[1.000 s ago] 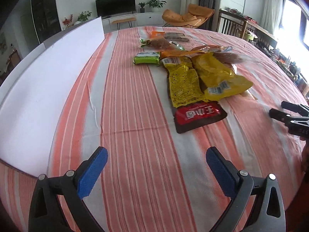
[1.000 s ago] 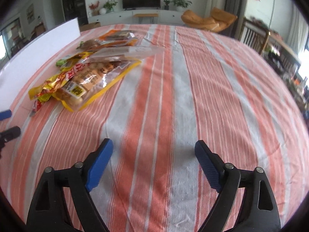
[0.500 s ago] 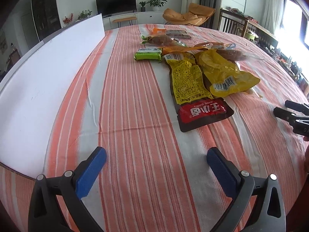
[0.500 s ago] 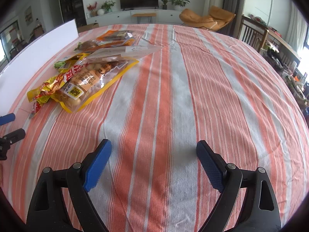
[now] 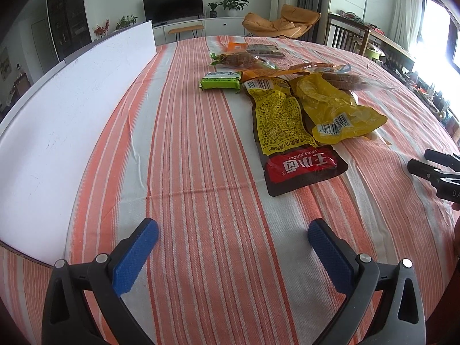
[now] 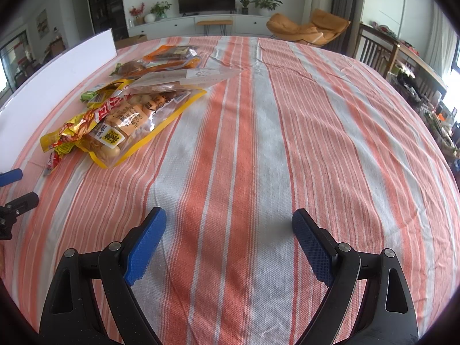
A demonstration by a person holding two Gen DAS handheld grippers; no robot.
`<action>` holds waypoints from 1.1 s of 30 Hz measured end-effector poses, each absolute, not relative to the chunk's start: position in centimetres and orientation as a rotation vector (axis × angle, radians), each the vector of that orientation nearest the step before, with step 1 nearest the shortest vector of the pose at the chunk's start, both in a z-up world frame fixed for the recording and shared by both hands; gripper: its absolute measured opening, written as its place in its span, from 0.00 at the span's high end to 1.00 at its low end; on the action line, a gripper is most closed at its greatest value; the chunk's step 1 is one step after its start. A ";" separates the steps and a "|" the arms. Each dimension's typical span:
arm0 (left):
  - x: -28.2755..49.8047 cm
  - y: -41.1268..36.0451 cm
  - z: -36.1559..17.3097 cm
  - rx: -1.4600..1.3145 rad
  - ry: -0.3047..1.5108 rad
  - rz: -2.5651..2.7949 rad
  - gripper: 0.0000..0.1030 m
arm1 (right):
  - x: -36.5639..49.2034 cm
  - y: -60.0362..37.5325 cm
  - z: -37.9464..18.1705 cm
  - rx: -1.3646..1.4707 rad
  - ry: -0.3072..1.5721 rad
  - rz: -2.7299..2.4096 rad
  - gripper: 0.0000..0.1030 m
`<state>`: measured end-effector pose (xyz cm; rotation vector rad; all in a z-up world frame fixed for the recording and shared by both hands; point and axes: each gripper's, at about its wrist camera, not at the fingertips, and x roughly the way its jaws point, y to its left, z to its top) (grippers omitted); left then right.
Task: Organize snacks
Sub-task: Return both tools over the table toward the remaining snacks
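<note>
A loose pile of snack packets (image 5: 290, 86) lies on the striped orange-and-white tablecloth (image 5: 201, 172), toward its far middle. Nearest in the left wrist view is a long brown-and-yellow pouch with a red label (image 5: 287, 135), partly overlapped by a crumpled yellow bag (image 5: 336, 109); a small green packet (image 5: 220, 82) sits just left of them. A white board (image 5: 72, 115) lies along the cloth's left edge. The left gripper (image 5: 233, 247) and the right gripper (image 6: 229, 235) hover over bare cloth, jaws spread wide, grasping nothing.
</note>
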<state>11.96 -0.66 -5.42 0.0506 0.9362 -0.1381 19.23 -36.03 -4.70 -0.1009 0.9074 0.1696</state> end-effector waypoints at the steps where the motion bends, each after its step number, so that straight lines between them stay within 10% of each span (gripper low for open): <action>1: 11.9 -0.7 -5.4 0.050 0.936 -0.139 0.00 | 19.2 -36.0 -4.7 -0.101 0.907 0.170 0.11; 33: 10.8 0.0 -5.4 0.044 0.955 -0.128 0.00 | 19.2 -36.3 -4.6 -0.098 0.905 0.164 0.11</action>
